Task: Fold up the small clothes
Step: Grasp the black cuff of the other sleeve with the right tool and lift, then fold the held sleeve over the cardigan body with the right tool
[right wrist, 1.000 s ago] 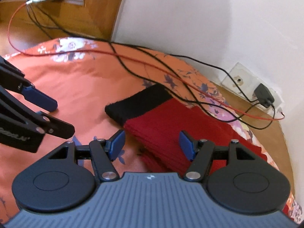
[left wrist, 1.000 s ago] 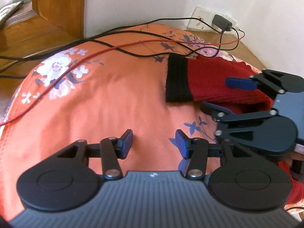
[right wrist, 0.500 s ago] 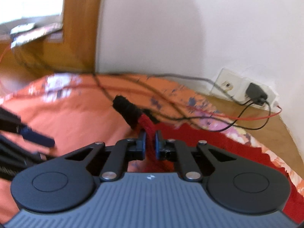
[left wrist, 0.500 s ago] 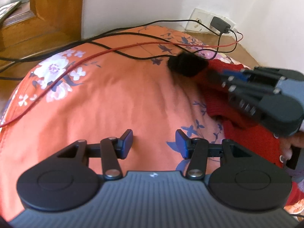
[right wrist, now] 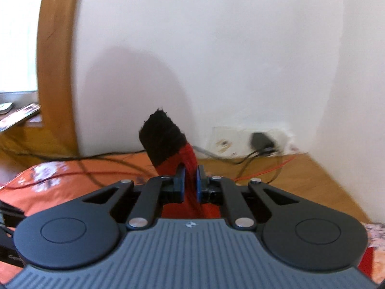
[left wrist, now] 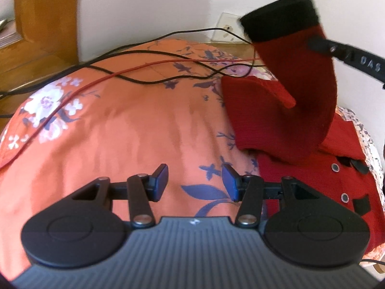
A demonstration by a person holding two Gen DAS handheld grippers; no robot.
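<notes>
One sleeve (left wrist: 298,72) of the red cardigan (left wrist: 312,180) is hanging pinched in the right gripper (right wrist: 190,183), cuff up, above the cardigan, while the left gripper (left wrist: 195,181) is waiting wide and empty left of the cardigan, nearer its body.

A bed is covered by an orange floral sheet (left wrist: 134,130). Black and red cables (left wrist: 154,72) are draped across its far side; a red garment (left wrist: 312,183) is spread at right.

Red knit cardigan (left wrist: 312,187) flat; black-cuffed sleeve (left wrist: 300,77) raised.
</notes>
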